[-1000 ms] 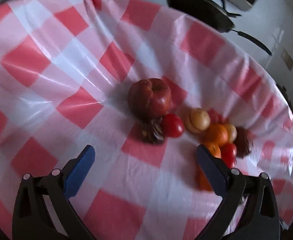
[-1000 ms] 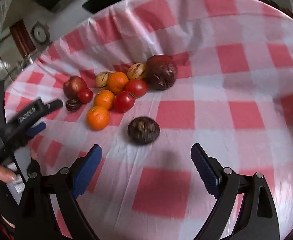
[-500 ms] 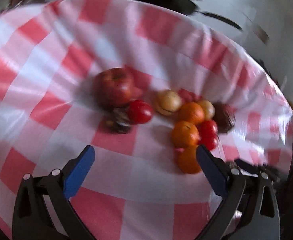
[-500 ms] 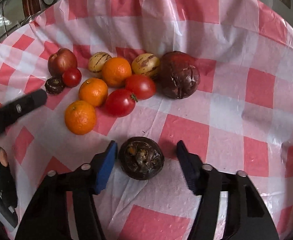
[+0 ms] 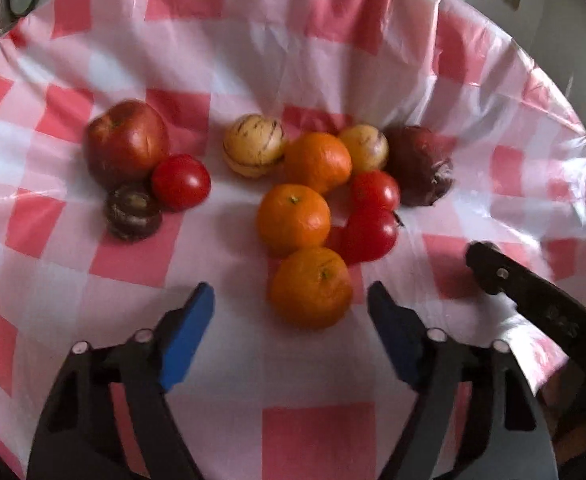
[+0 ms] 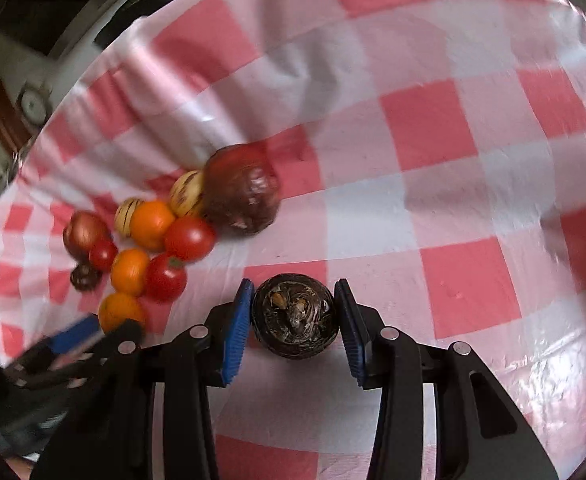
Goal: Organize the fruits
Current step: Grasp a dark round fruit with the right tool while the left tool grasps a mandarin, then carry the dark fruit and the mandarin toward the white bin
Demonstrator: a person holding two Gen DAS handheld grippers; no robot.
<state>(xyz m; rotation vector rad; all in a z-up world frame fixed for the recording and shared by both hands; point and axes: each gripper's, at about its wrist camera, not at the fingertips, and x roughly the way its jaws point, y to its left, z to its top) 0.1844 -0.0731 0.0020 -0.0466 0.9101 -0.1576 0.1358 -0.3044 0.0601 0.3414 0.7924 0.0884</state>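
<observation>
Right gripper (image 6: pixel 293 316) just closed, blue pads clamped on round dark wrinkled fruit (image 6: pixel 294 316) on red-checked plastic tablecloth (image 6: pixel 433 200). Left gripper (image 5: pixel 291 312) closing, pads still clear, just short of nearest orange mandarin (image 5: pixel 311 287). Beyond that mandarin: other mandarins, tomatoes, striped melons.

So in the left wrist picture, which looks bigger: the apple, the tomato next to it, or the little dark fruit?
Largest to smallest:
1. apple
2. tomato
3. dark fruit, though it looks close to the tomato's size, so that order is unsure.
</observation>
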